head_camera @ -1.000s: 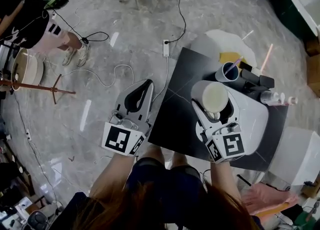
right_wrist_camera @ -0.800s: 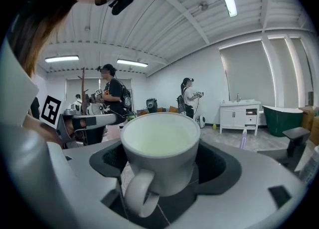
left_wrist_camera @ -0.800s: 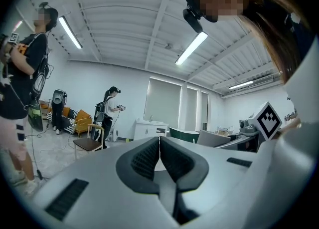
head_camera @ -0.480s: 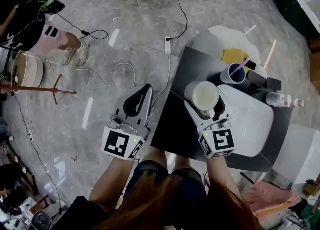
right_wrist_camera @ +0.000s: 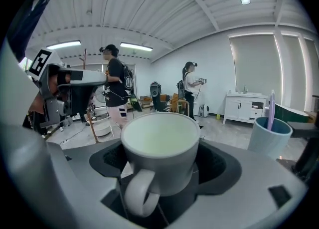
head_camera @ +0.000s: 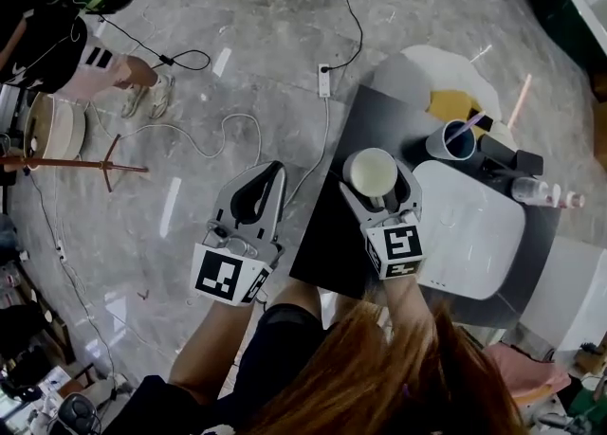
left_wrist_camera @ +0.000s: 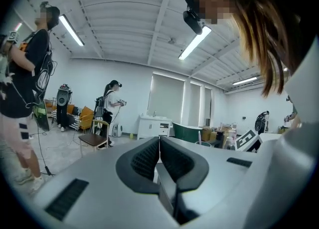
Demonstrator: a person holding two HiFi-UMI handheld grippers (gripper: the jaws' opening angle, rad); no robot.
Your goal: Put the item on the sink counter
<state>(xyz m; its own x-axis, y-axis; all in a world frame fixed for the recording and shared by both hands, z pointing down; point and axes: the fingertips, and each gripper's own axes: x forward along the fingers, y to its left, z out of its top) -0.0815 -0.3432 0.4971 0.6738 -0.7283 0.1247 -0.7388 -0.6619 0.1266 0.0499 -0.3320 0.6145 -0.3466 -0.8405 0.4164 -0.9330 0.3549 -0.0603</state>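
Over the left part of the dark worktop (head_camera: 379, 116), the right hand-held gripper (head_camera: 379, 182) grasps a white mug (head_camera: 371, 171) by its sides. The mug is upright, with its handle turned toward the person, just left of the white sink basin (head_camera: 474, 234). Whether it touches the worktop cannot be told. Far right of the mug stands a blue-grey cup (head_camera: 449, 142) with a thin pinkish stick (head_camera: 471, 122) inside. The left hand-held gripper (head_camera: 275, 172) is clenched on nothing, over the grey floor (head_camera: 237, 45).
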